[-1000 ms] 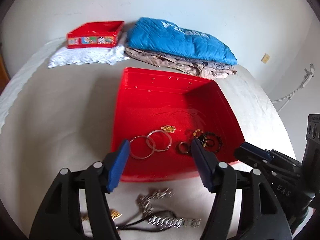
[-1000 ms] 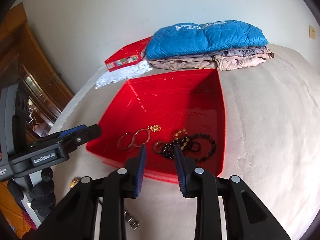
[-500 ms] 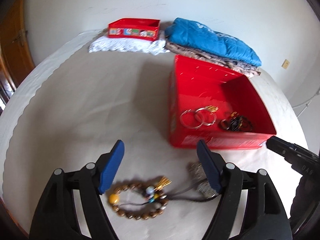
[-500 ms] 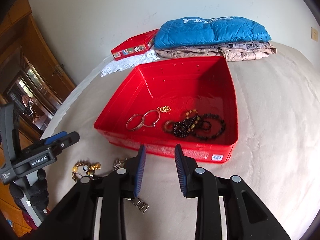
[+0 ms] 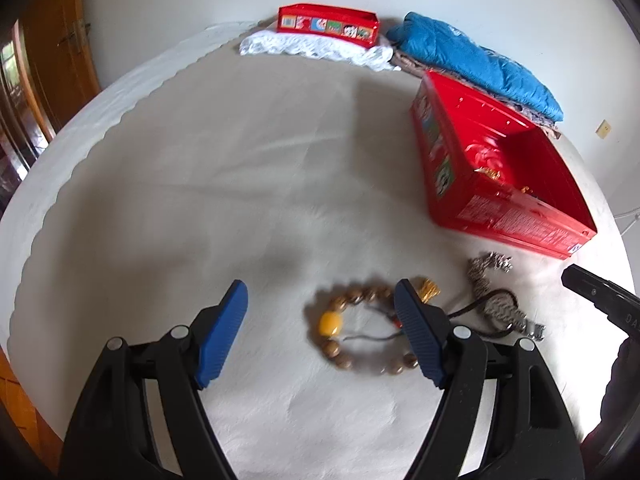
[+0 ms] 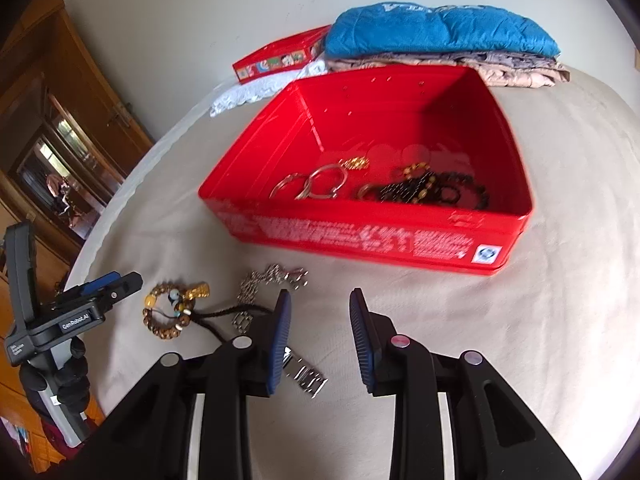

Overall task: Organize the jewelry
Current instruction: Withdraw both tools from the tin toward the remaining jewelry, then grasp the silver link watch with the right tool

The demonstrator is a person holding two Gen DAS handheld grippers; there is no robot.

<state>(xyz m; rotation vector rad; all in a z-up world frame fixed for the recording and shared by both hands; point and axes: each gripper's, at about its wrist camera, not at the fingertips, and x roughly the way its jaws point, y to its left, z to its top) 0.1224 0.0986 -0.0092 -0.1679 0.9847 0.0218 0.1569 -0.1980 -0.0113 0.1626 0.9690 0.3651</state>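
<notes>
My left gripper (image 5: 320,322) is spread wide over the cloth (image 5: 200,200), empty, with the bead bracelet (image 5: 360,326) lying between its fingers and partly hidden behind the right-hand pad; only this view shows the bracelet's big yellow bead (image 5: 330,324) clearly, though the picture is a little smeared there. My right gripper (image 6: 318,338) is parted too, pinching nothing, hanging over bare cloth just in front of the red tin (image 6: 368,232). From the right wrist I can see into the tin: two metal rings (image 6: 316,184), a small gold piece (image 6: 354,163) and a dark bead tangle (image 6: 432,192) lie on its floor, whereas the left wrist sees mostly the tin's outer wall and a glint or two inside. The right view also shows the silver chain (image 6: 276,280) near the tin, a dark cord (image 6: 224,316) running from the bracelet, and a watch band (image 6: 304,376) partly under my left finger; I think the band and chain are separate pieces, but cannot be sure. Far back, a smaller red tin (image 6: 280,58) sits on white lace (image 6: 256,92) beside folded clothes (image 6: 440,44)
</notes>
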